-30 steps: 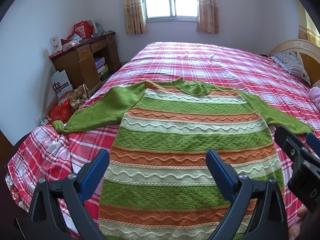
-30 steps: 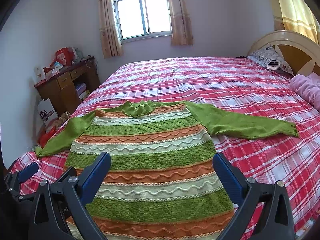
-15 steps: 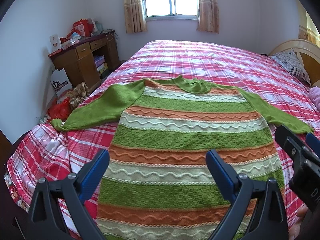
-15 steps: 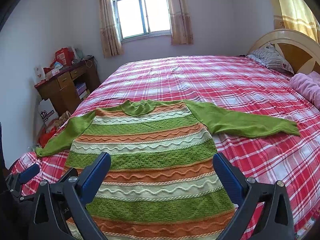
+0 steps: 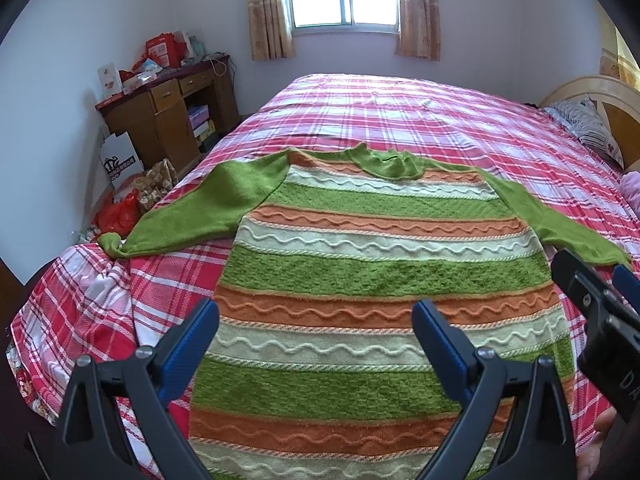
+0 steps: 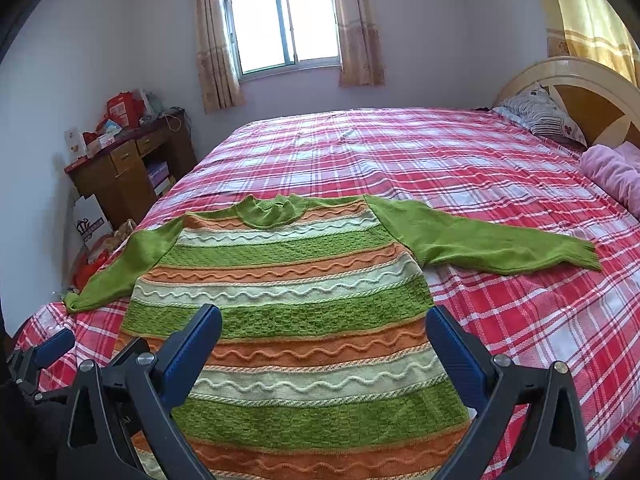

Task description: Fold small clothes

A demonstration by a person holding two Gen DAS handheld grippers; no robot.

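Note:
A knitted sweater (image 5: 376, 272) with green, orange and pale stripes and plain green sleeves lies flat on the bed, sleeves spread to both sides. It also shows in the right wrist view (image 6: 288, 320). My left gripper (image 5: 316, 320) is open and empty, hovering over the sweater's lower body. My right gripper (image 6: 324, 328) is open and empty, also over the lower body. The right gripper shows at the right edge of the left wrist view (image 5: 600, 308). The left gripper shows at the left edge of the right wrist view (image 6: 40, 352).
The bed (image 6: 440, 160) has a red plaid cover. A pillow (image 6: 540, 112) and a pink blanket (image 6: 616, 168) lie by the headboard at the right. A wooden desk (image 5: 168, 120) with clutter and bags (image 5: 120, 212) on the floor stand left of the bed.
Both grippers stay open and nearly still; the views have shifted only slightly. The sweater has not moved.

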